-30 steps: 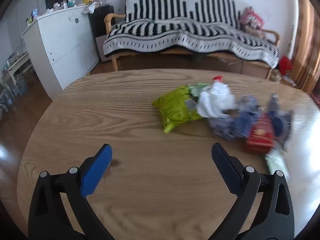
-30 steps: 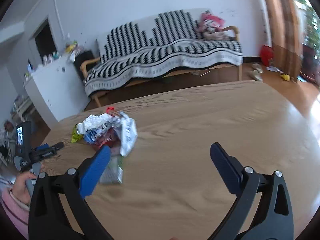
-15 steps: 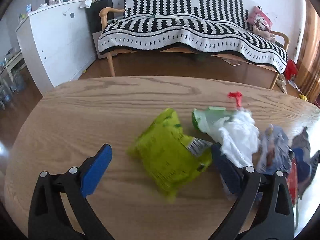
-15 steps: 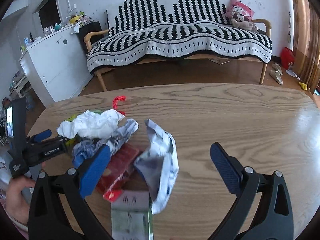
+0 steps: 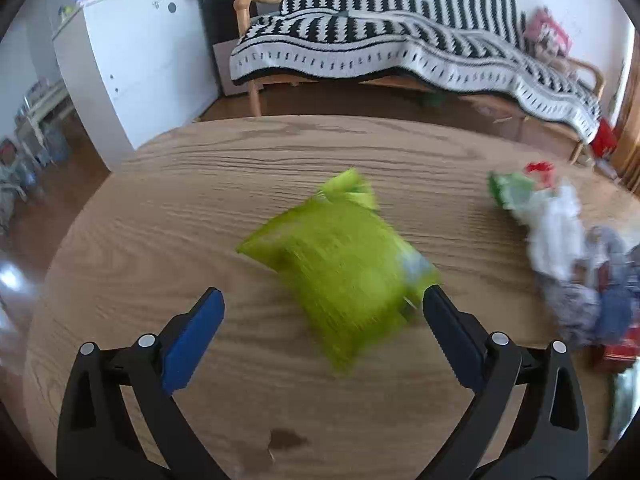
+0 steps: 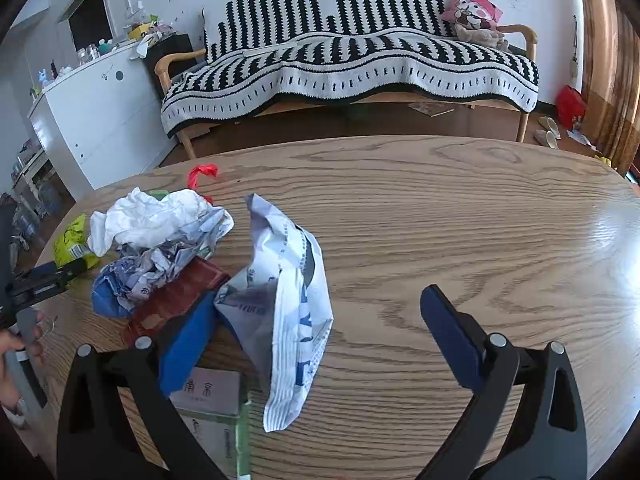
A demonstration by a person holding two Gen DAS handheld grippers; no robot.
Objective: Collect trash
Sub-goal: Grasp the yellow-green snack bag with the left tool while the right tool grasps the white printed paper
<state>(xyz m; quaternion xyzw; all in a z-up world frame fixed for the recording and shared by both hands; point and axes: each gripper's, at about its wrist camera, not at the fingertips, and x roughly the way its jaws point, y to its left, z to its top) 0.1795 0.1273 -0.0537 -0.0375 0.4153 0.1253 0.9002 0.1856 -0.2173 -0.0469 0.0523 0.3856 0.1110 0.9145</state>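
The left hand-held gripper [image 5: 322,312], jaws apart, has closed in on the crinkly lime-green snack bag [image 5: 340,264], now between its fingers at twelve o'clock on the wooden counter [image 5: 180,200]; a grasp looks imminent. The right hand-held gripper [image 6: 316,316] hangs apart over the white printed plastic bag [image 6: 288,300].

Bare table [image 6: 460,216] right of the white wrapper [image 6: 288,304]; trash pile [image 6: 160,248] crowding the left, seemingly

Two hand-held grippers of one build. Left gripper [image 5: 322,306]: black plastic arms with triangular cut-outs, silver round rivets at the joints, blue ridged pads [image 5: 192,336] on the inner faces of both fingers. Right gripper [image 6: 316,312]: same black frame, same silver rivets, same blue pads [image 6: 450,332]. At the right view's left edge, a hand [image 6: 18,354] around a grey handle.
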